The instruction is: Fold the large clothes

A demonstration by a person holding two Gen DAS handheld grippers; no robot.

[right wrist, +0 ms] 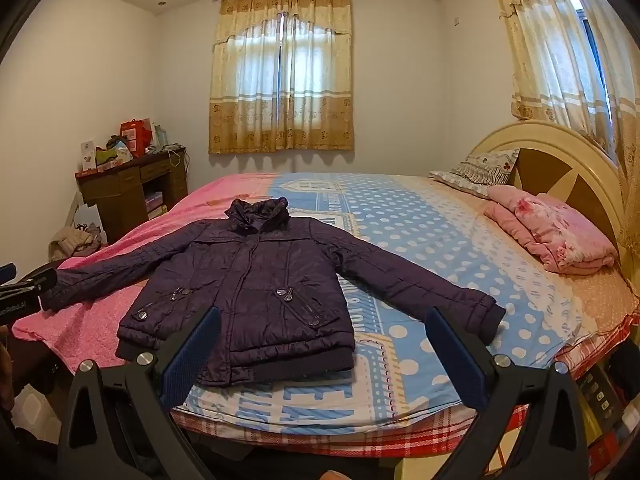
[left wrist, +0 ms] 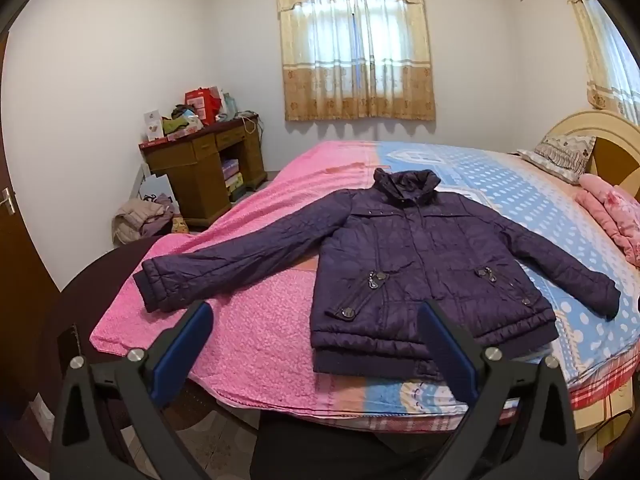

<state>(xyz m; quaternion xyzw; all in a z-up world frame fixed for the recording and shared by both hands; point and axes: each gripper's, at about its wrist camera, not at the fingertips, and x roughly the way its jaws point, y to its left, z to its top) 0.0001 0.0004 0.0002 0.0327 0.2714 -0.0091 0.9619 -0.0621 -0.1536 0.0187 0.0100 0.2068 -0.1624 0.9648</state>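
Purple jacket (left wrist: pixel 424 256) flat (sleeves spread), bed (left wrist: pixel 520 208)

We see a dark purple quilted jacket (left wrist: pixel 420 256) (right wrist: pixel 248 292) spread flat, front up and unfolded, on the bed (left wrist: pixel 256 340) (right wrist: pixel 420 232). Its collar points to the top of the frame and its ribbed hem to the bottom. Both sleeves stretch out sideways, one toward the left of the frame over the pink cover, the other toward the right over the blue dotted sheet. Its front is closed, with two slanted pockets low on the body.
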